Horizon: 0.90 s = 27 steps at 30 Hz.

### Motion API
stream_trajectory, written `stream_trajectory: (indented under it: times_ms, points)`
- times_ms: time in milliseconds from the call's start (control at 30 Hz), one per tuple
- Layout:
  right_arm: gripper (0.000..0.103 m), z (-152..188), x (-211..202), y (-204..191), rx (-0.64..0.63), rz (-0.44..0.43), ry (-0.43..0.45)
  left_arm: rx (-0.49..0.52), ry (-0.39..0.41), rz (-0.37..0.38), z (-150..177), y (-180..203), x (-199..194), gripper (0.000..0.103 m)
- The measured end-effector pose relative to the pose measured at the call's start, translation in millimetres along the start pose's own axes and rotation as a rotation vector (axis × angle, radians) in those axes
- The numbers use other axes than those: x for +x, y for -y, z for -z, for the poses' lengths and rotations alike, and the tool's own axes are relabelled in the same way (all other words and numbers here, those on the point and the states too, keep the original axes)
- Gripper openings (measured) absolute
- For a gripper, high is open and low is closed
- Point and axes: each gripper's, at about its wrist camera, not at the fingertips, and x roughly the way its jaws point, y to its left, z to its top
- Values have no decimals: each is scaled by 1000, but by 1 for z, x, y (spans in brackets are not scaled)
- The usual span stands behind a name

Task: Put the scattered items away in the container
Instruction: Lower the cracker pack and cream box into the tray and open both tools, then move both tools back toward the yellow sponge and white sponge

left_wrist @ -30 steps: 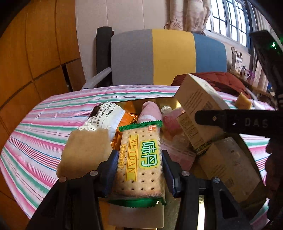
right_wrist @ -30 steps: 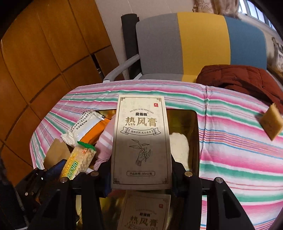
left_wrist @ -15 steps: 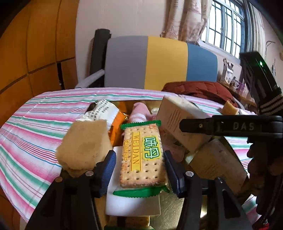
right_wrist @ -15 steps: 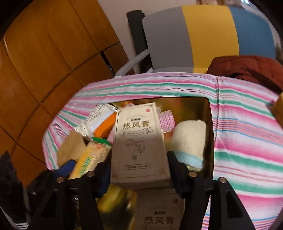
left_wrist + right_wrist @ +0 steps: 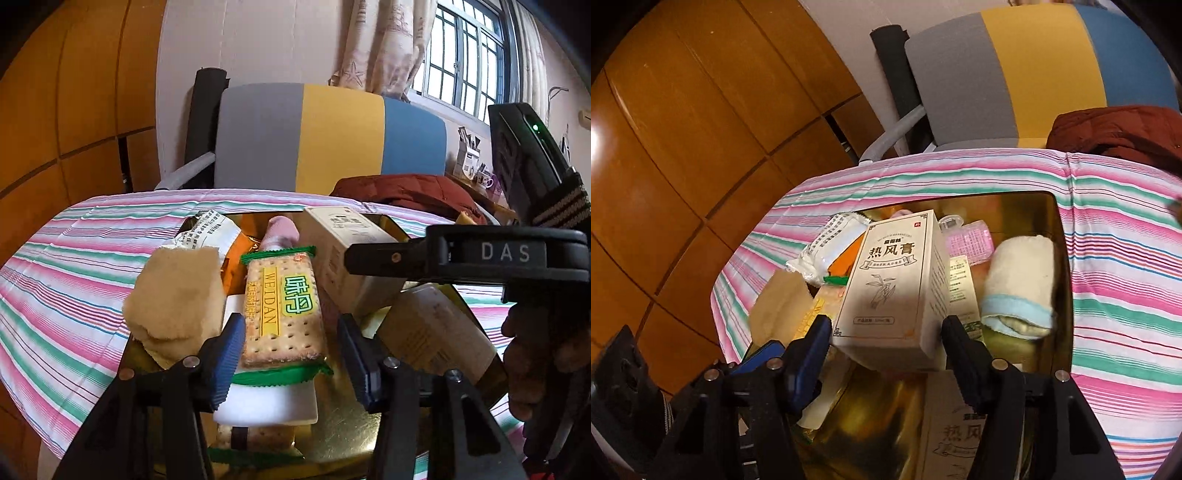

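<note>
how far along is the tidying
Mostly done: the gold tin already holds a rolled towel, packets and boxes. In hand: the cracker pack lies between the closing jaws of the left gripper; the beige box sits between the open jaws of the right gripper. Left: a tan piece on the striped cloth.

Both wrist views close above gold container, angled down toward striped chair; shared: container contents, chair.
</note>
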Motion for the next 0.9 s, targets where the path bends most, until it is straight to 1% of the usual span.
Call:
stream_trajectory:
  times_ms: [167, 267, 333, 500, 700, 767, 867, 900]
  points:
    - [63, 3, -4, 1, 13, -25, -7, 25, -11, 6, 4, 11, -3, 52]
    - [63, 7, -10, 6, 26, -31, -3, 34, -14, -16, 5, 17, -6, 52]
    - [63, 9, -13, 9, 47, -50, -3, 34, -16, -30, 6, 18, -7, 52]
    - [64, 16, -27, 14, 60, -54, 19, 39, -17, -57, 5, 22, -12, 53]
    - [65, 22, -45, 22, 59, -40, 50, 39, -7, -86, 2, 24, -21, 54]
    - [65, 24, -54, 27, 56, -29, 65, 37, 0, -82, 0, 24, -26, 54]
    - [69, 25, -67, 39, 58, -5, 89, 38, 11, -69, -4, 25, -30, 55]
    - [73, 26, -71, 44, 61, 4, 96, 35, 15, -58, -6, 26, -31, 55]
